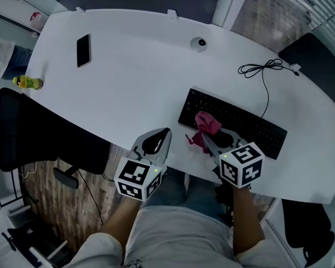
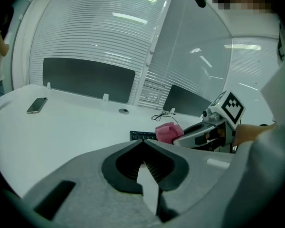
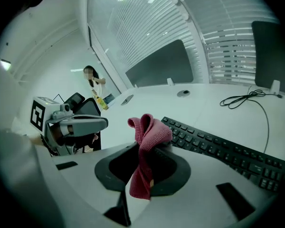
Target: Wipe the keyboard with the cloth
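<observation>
A black keyboard (image 1: 234, 121) lies on the white table (image 1: 134, 82), right of centre; its left end also shows as the keyboard (image 3: 218, 148) and keyboard (image 2: 142, 135). My right gripper (image 1: 204, 137) is shut on a pink cloth (image 1: 206, 124), held just over the keyboard's near left part. The cloth (image 3: 145, 151) bunches above the jaws and hangs down between them. My left gripper (image 1: 163, 133) is shut and empty at the table's near edge, left of the keyboard. From there the pink cloth (image 2: 168, 132) shows ahead.
A black phone (image 1: 84, 50) lies at the far left of the table. A small round puck (image 1: 199, 43) sits at the back, and the keyboard's cable (image 1: 262, 71) coils to the right. A yellow-green bottle (image 1: 28, 82) lies at the left edge. Dark chairs (image 1: 39, 133) stand around.
</observation>
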Motion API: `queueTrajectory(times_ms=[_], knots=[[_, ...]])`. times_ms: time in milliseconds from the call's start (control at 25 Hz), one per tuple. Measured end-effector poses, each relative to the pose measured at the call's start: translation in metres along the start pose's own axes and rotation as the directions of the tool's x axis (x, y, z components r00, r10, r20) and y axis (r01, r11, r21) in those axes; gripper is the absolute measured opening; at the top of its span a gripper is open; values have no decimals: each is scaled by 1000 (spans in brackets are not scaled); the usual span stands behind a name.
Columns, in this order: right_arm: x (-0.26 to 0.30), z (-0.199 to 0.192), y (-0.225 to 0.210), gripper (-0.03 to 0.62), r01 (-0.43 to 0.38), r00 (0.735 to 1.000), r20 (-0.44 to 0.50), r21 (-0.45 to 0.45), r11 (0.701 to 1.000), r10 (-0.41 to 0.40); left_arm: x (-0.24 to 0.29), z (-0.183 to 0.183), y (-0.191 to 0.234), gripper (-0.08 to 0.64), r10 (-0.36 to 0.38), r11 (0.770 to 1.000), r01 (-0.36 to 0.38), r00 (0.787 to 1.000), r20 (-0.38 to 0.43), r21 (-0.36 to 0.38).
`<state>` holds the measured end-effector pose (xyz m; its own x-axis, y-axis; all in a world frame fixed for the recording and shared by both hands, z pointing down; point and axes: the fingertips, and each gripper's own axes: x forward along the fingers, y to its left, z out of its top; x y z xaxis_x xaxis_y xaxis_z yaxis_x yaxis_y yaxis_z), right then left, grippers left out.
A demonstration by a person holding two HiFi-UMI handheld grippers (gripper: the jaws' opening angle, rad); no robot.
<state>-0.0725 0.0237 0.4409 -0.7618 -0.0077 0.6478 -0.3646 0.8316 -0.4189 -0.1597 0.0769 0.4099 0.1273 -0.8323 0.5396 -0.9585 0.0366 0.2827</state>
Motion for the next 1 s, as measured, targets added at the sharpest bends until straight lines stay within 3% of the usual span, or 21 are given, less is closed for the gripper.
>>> queueTrajectory(times_ms=[280,640,1000], knots=[[-70,-5,-20,61,78,993,86,29,997,-80,9,21,-55,11,-74,996,75,997,-7,55],[-157,2,-33,61,163,965,202,28,986,-165,13,47,-124,11,-160,978,161,987,-17,131],[-226,22,-39,61,249,923,301,3,969,-238,6,79,-152,11,-178,965,172,984,10,197]])
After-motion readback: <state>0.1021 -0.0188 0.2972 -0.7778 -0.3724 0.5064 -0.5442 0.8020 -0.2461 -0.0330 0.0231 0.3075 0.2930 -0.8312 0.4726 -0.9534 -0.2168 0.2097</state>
